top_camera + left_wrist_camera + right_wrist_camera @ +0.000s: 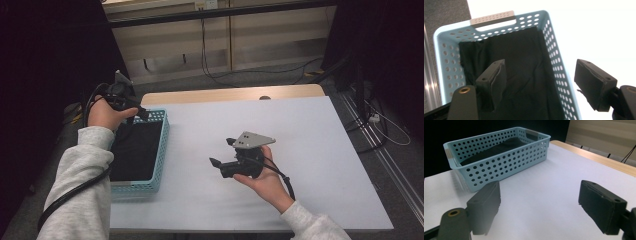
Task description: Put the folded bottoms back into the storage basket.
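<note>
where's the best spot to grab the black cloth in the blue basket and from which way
Probably a raised fold near the middle of the black cloth, coming straight down from above with the left tool, whose jaws are open and hang over it. The cloth lies flat and crumpled on the floor of the blue basket, and the perforated walls block any sideways approach.

basket (161, 150) blocks left edge, tabletop (310, 140) free elsewhere

A light blue plastic basket (161, 150), its walls pierced with rows of round holes and a handle slot at each end, stood upright at the left edge of the white tabletop (300, 145). A crumpled black cloth (521, 75) lay inside, covering its floor.
</note>
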